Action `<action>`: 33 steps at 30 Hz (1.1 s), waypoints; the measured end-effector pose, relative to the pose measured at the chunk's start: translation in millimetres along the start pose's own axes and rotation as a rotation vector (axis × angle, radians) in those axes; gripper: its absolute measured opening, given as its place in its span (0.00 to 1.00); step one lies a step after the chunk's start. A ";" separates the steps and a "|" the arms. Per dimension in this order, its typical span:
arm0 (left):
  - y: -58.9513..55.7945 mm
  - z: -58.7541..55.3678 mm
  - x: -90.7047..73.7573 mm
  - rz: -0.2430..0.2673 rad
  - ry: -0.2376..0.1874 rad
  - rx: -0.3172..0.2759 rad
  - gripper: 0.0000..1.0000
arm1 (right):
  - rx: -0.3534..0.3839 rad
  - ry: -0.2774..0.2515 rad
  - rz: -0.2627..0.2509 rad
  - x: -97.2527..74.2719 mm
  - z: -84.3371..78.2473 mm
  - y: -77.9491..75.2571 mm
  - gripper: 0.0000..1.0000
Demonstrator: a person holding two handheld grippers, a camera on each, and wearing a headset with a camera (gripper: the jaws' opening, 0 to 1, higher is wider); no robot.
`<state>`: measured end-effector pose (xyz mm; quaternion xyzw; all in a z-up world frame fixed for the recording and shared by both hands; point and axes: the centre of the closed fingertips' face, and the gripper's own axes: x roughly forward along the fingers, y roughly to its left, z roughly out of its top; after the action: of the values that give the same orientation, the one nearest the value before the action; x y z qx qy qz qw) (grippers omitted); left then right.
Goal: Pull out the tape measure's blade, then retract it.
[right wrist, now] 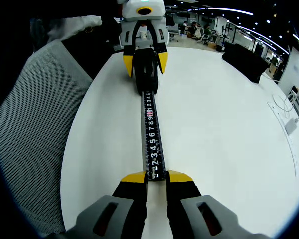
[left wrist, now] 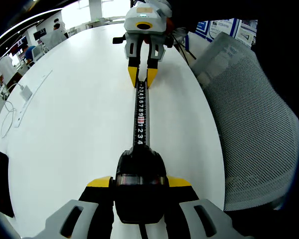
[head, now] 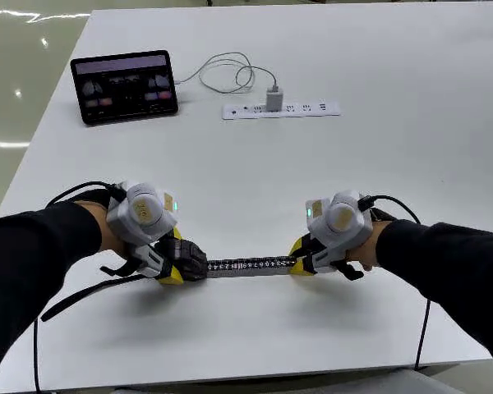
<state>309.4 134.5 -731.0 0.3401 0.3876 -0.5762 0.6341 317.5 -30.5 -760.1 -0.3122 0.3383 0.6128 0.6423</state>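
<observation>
The black tape measure case sits between the yellow-tipped fingers of my left gripper, which is shut on it; in the head view the case lies low on the white table. Its black blade with white numbers runs right to my right gripper. In the right gripper view the blade ends between the tips of my right gripper, shut on the blade's end. The left gripper view shows the blade stretching to the right gripper.
A tablet stands at the far left of the table. A white power strip with a charger and coiled cable lies behind the middle. A grey mesh chair is at the table's near edge.
</observation>
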 end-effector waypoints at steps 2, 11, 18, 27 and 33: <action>-0.2 0.0 -0.2 0.000 0.000 0.000 0.35 | 0.003 0.000 -0.001 -0.9 -1.3 -0.2 0.09; -0.8 0.6 -0.4 0.000 -0.003 -0.003 0.35 | 0.012 0.003 -0.005 -4.2 -5.6 -0.1 0.09; 0.1 0.1 -0.1 0.000 -0.005 -0.005 0.35 | 0.018 0.006 -0.008 -6.6 -8.6 -0.5 0.09; 2.1 -1.2 1.0 -0.002 -0.007 -0.005 0.35 | 0.026 0.009 -0.013 -9.7 -12.7 -1.4 0.09; 3.5 -2.0 1.7 -0.002 -0.008 -0.006 0.35 | 0.039 0.008 -0.017 -12.7 -17.1 -1.9 0.09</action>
<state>312.7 135.8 -733.5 0.3356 0.3869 -0.5772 0.6360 318.2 -51.9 -759.6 -0.3052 0.3501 0.5992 0.6521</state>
